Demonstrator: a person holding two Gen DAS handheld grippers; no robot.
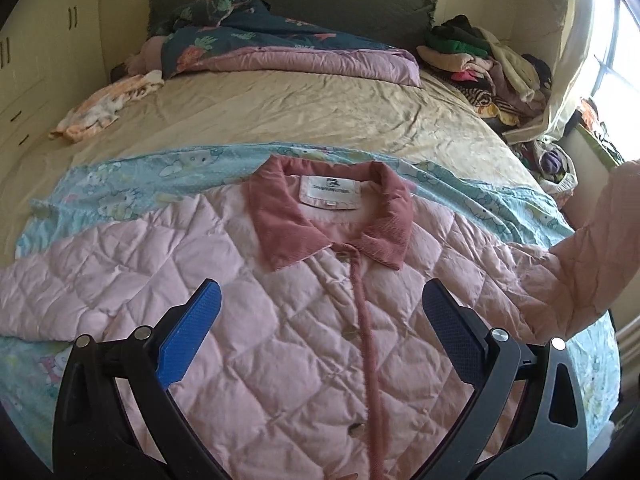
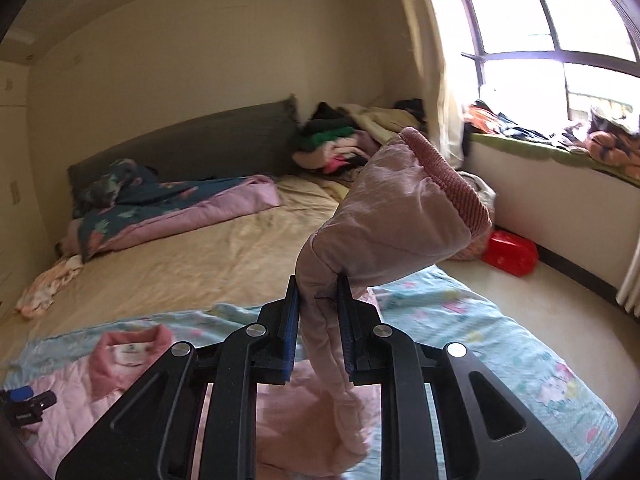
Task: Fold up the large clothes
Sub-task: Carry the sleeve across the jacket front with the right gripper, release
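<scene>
A pink quilted jacket (image 1: pixel 280 320) with a darker pink corduroy collar (image 1: pixel 328 220) lies front up and buttoned on a light blue cartoon sheet (image 1: pixel 120 184) on the bed. My left gripper (image 1: pixel 320 320) is open and empty, hovering over the jacket's chest. My right gripper (image 2: pixel 318 312) is shut on the jacket's right sleeve (image 2: pixel 384 216) and holds it raised above the bed, with the ribbed cuff (image 2: pixel 448 176) pointing up. The lifted sleeve also shows in the left wrist view (image 1: pixel 592 256). The jacket body also shows in the right wrist view (image 2: pixel 100 380).
A beige bed sheet (image 1: pixel 280 112) covers the bed. A folded pink and dark floral quilt (image 1: pixel 280 52) lies by the headboard. A clothes pile (image 1: pixel 480 64) sits at the far right. A small patterned garment (image 1: pixel 104 108) lies left. A red tub (image 2: pixel 510 254) stands on the floor.
</scene>
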